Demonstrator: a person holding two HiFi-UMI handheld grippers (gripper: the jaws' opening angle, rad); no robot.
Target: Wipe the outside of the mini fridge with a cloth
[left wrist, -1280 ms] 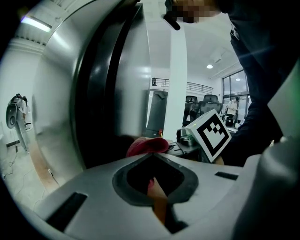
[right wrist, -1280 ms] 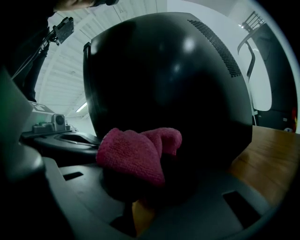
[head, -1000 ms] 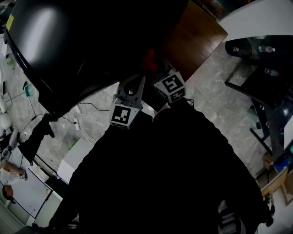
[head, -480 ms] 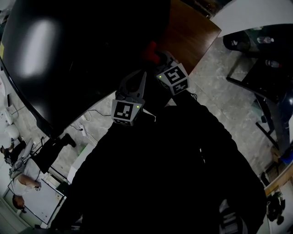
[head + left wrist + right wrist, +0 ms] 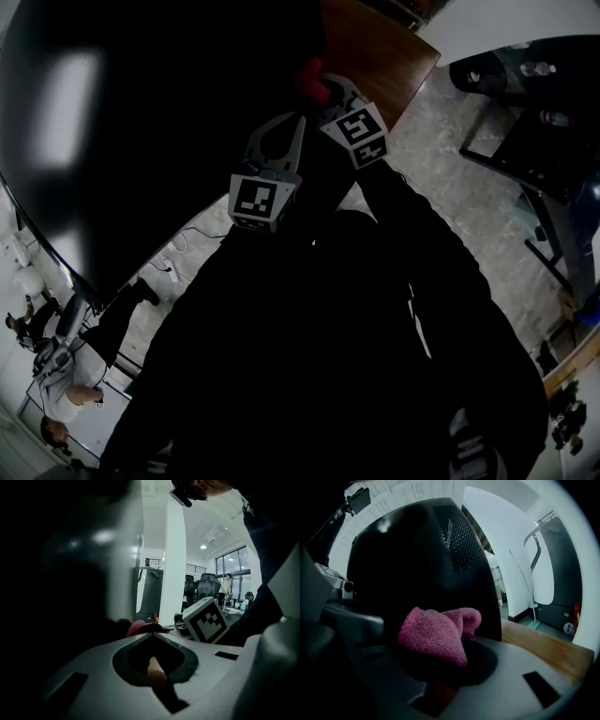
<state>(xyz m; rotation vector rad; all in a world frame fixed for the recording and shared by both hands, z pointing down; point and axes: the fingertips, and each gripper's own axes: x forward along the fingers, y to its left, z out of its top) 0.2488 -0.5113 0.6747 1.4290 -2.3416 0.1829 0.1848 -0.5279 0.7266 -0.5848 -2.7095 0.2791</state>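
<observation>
The mini fridge (image 5: 141, 112) is a big glossy black box filling the upper left of the head view, and its vented side (image 5: 454, 541) rises ahead in the right gripper view. My right gripper (image 5: 323, 89) is shut on a pink-red cloth (image 5: 436, 632), which lies against the fridge's side near the wooden top (image 5: 375, 47). My left gripper (image 5: 295, 120) hangs just left of it, fingers meeting at the tip with nothing between them. In the left gripper view the dark fridge wall (image 5: 56, 573) is at the left, with the cloth (image 5: 140, 627) and the right gripper's marker cube (image 5: 206, 620) ahead.
The fridge stands on a brown wooden surface (image 5: 548, 648). A black metal frame (image 5: 525, 141) stands on the stone floor at the right. Cables (image 5: 178, 253) lie on the floor at the left, and people (image 5: 56, 403) are at the far lower left.
Both grippers have moved farther up along the fridge's side, the right one carrying the cloth with it. The fridge now fills more of the head view.
</observation>
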